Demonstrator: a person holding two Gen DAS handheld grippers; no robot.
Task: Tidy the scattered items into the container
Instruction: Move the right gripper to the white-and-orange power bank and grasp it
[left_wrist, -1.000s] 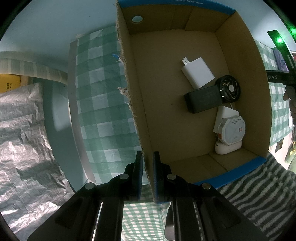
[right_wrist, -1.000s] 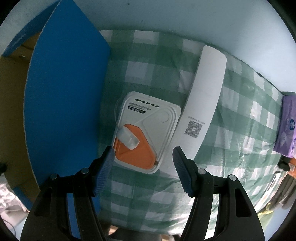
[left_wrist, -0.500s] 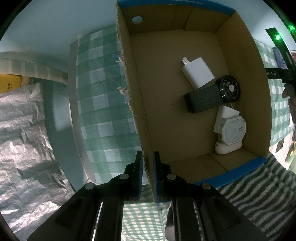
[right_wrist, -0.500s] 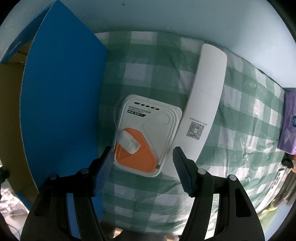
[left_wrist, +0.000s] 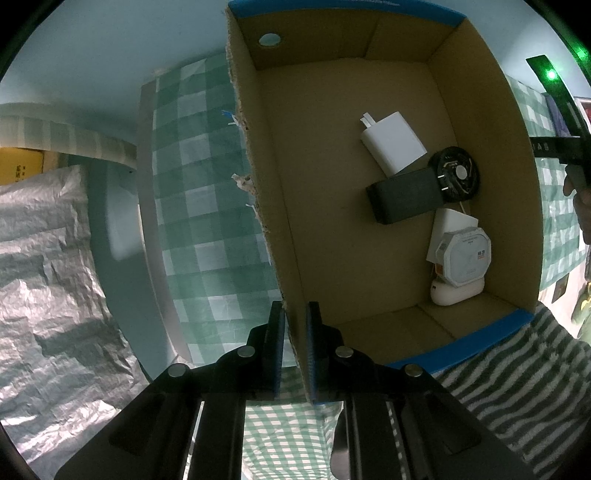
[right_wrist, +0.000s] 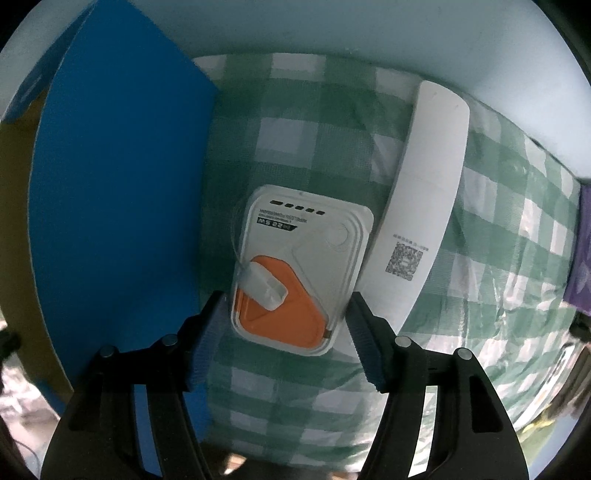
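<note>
White-and-orange rigid plastic power bank (right_wrist: 299, 273) is straddled, ungripped, by the spread right gripper (right_wrist: 284, 341); judged light, stiff and slippery, it is best pinched across its long edges. The brown cardboard box (left_wrist: 269, 206) wall is clamped by the left gripper (left_wrist: 294, 347).

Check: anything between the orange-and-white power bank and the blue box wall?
Right wrist view: only bare green checked cloth between orange-and-white power bank and blue box wall.

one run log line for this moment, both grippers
left gripper: shut on cardboard box wall | right gripper: open, straddling white-and-orange power bank on checked cloth | white bar: beside it
</note>
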